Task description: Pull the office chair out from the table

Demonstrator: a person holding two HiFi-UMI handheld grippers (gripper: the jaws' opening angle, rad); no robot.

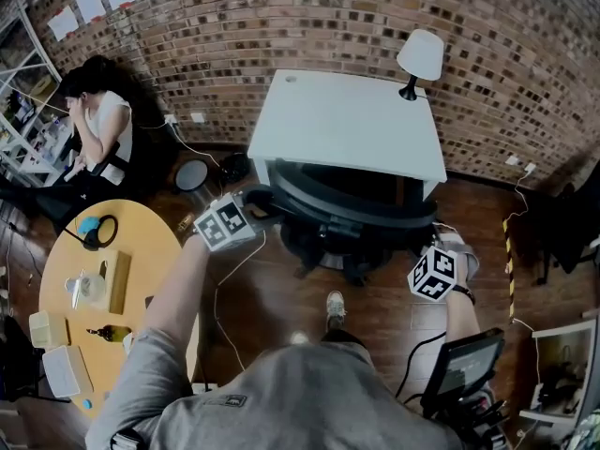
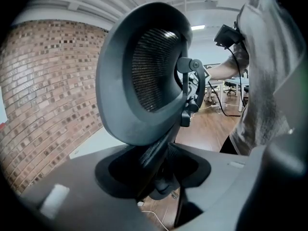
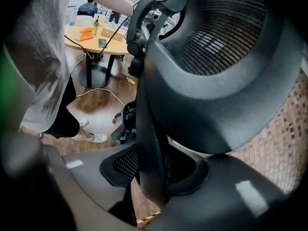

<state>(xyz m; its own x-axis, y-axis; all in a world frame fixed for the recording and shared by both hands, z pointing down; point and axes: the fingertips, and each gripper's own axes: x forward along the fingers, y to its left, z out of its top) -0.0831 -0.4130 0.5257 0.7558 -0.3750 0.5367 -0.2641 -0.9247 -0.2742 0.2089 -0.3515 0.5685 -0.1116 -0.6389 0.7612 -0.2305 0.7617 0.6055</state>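
Office chair (image 1: 352,204) backrest sits clamped at either edge by my left tool (image 1: 253,206) and right tool (image 1: 436,242), beside the surface (image 1: 347,125).

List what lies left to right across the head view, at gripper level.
Round wooden table → left hand-held gripper → office chair → right hand-held gripper.

**Open floor, crowded edges**

The wooden floor (image 1: 272,298) in the middle of the head view is free. The white table (image 1: 347,120) and brick wall (image 1: 281,26) block the top. The office chair (image 1: 352,209) fills the space right below that table. A round table (image 1: 141,242) crowds the left.
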